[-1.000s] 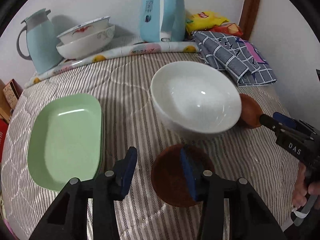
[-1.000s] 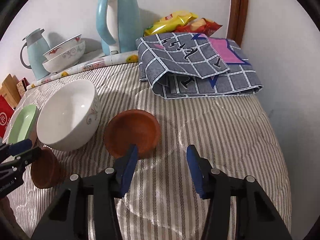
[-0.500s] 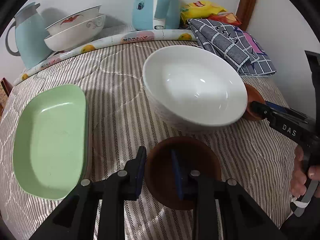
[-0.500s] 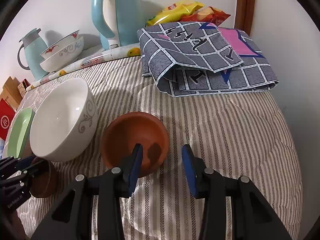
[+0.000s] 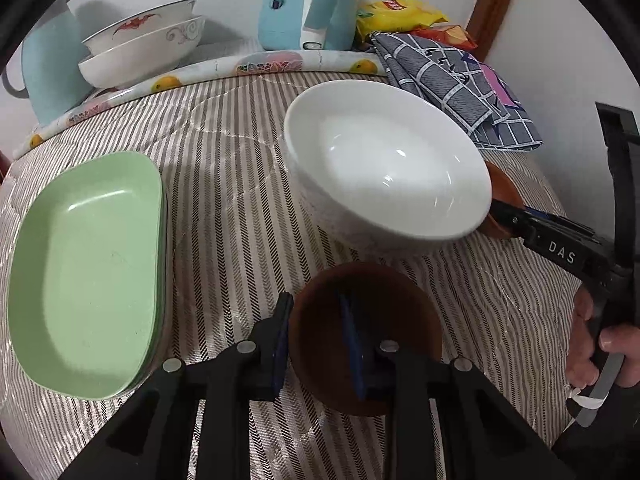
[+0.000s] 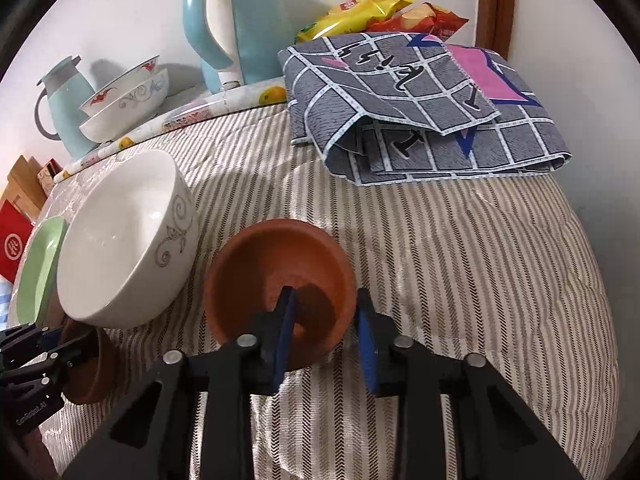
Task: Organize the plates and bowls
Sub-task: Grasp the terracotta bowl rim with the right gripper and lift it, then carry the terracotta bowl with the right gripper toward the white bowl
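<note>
A small dark brown bowl (image 5: 368,332) sits on the striped cloth; my left gripper (image 5: 316,344) straddles its near-left rim, one finger outside, one inside, narrowly open. A second brown bowl (image 6: 280,284) lies to the right; my right gripper (image 6: 326,336) straddles its right rim, one finger inside, one outside, still a little apart. A large white bowl (image 5: 384,164) stands between them and also shows in the right wrist view (image 6: 124,240). Stacked green plates (image 5: 84,276) lie at the left.
Two stacked white patterned bowls (image 5: 140,52), a pale blue jug (image 5: 48,68) and a blue kettle (image 5: 308,4) stand at the back. A folded grey checked cloth (image 6: 424,108) and snack bags (image 6: 380,8) lie back right. The right gripper's body (image 5: 560,248) shows beside the white bowl.
Both grippers moved forward and down onto the brown bowls' rims, and their jaws narrowed around the rims.
</note>
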{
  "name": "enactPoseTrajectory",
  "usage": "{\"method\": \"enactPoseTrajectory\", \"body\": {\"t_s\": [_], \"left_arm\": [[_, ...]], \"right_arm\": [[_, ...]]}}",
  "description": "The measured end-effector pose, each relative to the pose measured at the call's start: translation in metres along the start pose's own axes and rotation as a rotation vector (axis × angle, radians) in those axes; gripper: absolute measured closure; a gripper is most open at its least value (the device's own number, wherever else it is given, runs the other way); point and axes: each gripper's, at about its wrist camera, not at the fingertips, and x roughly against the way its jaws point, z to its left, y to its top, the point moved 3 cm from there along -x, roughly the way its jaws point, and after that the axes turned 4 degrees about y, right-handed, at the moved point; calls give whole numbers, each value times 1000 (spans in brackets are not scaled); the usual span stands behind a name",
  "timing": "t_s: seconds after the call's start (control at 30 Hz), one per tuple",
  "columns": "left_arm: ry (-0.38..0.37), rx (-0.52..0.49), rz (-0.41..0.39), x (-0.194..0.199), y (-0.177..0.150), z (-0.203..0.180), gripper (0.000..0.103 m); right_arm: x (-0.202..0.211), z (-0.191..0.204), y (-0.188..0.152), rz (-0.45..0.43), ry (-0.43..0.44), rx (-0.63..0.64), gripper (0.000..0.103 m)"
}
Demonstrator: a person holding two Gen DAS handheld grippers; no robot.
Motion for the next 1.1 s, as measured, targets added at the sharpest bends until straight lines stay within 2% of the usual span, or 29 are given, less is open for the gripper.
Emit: {"method": "enactPoseTrajectory", "body": {"t_s": [0.07,0.17,0.37,0.77,1.1], "left_arm": [[9,-13,-11,1,-1,-1,83],[-1,-11,-29,6,0,-1,90],[-15,-24,-43,11,0,-2,92],[-4,-60,-131,45,3,-6,93],[35,-29,-241,89,27,15,93]], "right_arm": [[0,1,1,3,3,-3,81],[3,2,2,-9,-11,5,90],[13,3,0,-28,-5,1,96],[47,6,-7,-70,-42,20,96],[93,20,5,-150,-50,21,96]]}}
